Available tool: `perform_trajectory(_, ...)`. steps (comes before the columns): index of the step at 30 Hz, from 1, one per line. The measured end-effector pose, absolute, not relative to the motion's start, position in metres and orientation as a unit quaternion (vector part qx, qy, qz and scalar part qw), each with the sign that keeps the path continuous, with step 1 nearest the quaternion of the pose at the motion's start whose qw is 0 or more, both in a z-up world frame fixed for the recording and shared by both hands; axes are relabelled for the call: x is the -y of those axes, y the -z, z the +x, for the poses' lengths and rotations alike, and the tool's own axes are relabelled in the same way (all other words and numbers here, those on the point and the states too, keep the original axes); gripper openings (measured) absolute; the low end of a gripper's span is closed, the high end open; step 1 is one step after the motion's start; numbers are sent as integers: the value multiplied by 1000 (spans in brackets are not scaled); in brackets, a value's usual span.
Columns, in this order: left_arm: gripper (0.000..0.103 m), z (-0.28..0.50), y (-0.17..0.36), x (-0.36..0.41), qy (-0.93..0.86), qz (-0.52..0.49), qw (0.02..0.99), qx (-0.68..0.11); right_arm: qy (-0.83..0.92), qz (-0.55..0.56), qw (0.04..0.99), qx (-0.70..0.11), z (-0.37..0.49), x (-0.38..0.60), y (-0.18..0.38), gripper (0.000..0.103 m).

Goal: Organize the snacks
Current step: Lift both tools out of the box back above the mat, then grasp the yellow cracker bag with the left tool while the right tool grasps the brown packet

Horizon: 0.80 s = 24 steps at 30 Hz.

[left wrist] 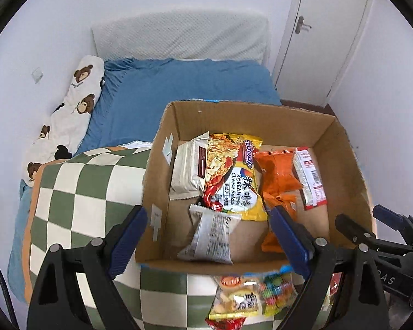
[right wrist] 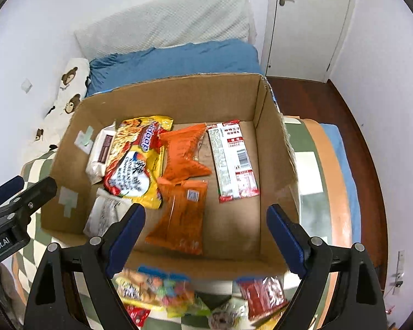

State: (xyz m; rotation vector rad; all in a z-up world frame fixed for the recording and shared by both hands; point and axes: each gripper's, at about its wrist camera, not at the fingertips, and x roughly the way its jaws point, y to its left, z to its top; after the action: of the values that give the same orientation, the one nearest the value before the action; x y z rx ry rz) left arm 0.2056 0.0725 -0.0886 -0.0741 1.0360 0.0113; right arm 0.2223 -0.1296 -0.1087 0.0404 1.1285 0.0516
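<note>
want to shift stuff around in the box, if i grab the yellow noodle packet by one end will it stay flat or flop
The yellow noodle packet probably stays fairly flat: it looks puffed over a block. Its glossy film may slip between the pads. It lies over a white packet and an orange packet, so lifting it could drag them.

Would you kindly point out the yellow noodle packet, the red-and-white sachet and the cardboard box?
Yellow noodle packet (right wrist: pixel 136 165): right wrist view, middle of its front.
Red-and-white sachet (right wrist: pixel 232 159): right wrist view, middle of its printed face.
Cardboard box (right wrist: pixel 179 99): right wrist view, inside of far wall.
</note>
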Motion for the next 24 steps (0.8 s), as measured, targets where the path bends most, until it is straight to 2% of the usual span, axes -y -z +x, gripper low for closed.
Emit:
perform_trajectory(10, 91, 149, 56, -68, -10, -30, 888, -459, -30, 24, 875, -483, 159, 138, 59, 92)
perform_trajectory(16, 91, 122, 51, -64, -8, -34, 884, -466, -39, 57, 873, -484, 130, 148, 52, 92)
perform_trajectory(20, 91, 104, 70, -61, -15, -19, 871, -490, -40, 89, 858, -504, 109, 165, 67, 92)
perform_trajectory(24, 91, 98, 117, -58, -13, -18, 838, -545, -28, 135, 827, -545, 91, 192, 106, 92)
